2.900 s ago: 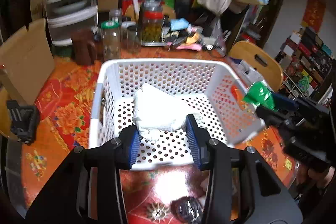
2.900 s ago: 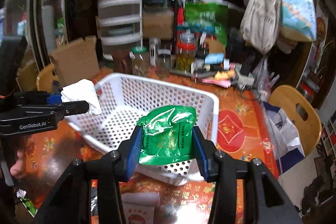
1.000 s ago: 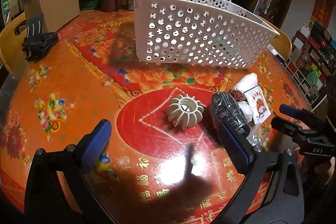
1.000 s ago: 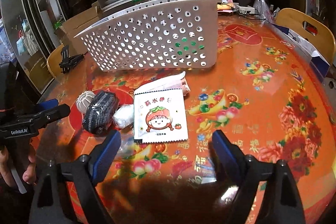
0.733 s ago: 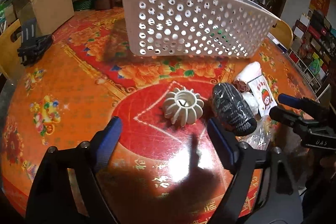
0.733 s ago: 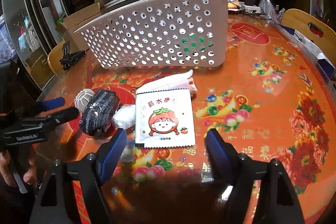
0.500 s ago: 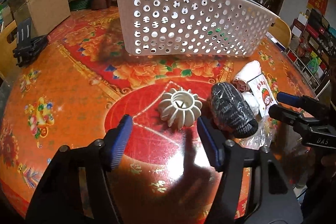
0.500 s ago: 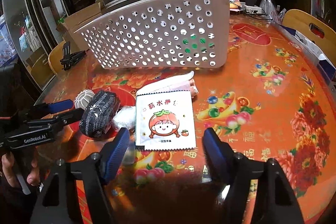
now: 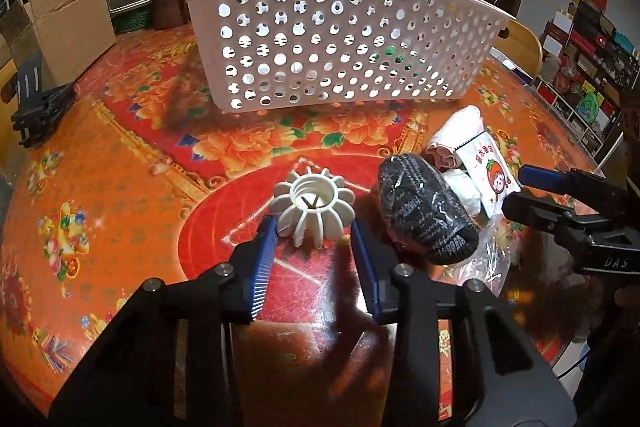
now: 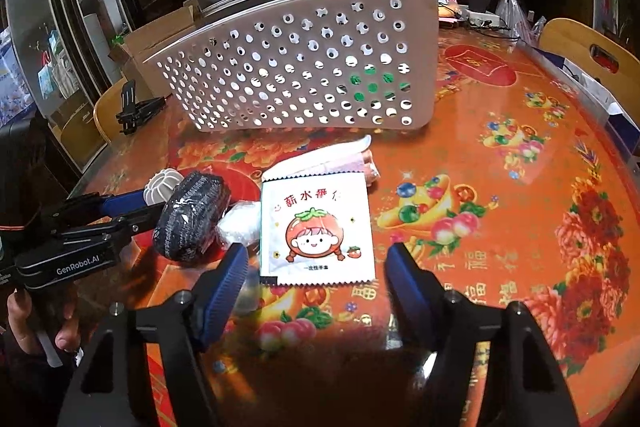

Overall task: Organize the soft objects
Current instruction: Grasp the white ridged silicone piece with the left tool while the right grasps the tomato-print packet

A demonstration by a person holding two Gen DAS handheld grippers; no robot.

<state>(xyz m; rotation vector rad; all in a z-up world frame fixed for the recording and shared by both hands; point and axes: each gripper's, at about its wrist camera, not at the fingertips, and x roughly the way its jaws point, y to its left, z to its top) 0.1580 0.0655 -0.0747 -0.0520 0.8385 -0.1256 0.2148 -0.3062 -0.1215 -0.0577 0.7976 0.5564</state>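
A white ribbed pumpkin-shaped object (image 9: 314, 205) lies on the orange table. My left gripper (image 9: 314, 233) is open, its blue pads on either side of the object's near edge. Right of it lie a black knitted bundle in clear plastic (image 9: 426, 213), a white soft wad (image 10: 242, 223), a pink-white roll (image 10: 332, 157) and a white packet with a tomato-girl cartoon (image 10: 316, 231). My right gripper (image 10: 316, 261) is open wide, low over the table, straddling the packet's near end. A white perforated basket (image 9: 340, 47) stands behind; green shows through its holes.
A cardboard box (image 9: 60, 15) and a black clamp-like tool (image 9: 38, 107) sit at the table's left. Jars, bags and stacked trays crowd the far side. A wooden chair (image 10: 588, 47) stands at the right. The table (image 10: 500, 187) has a glossy flowered cover.
Both grippers dropped the cloth and green bag into the basket earlier. In the last second, the left gripper narrowed and moved onto the ribbed object; the right moved closer to the packet.
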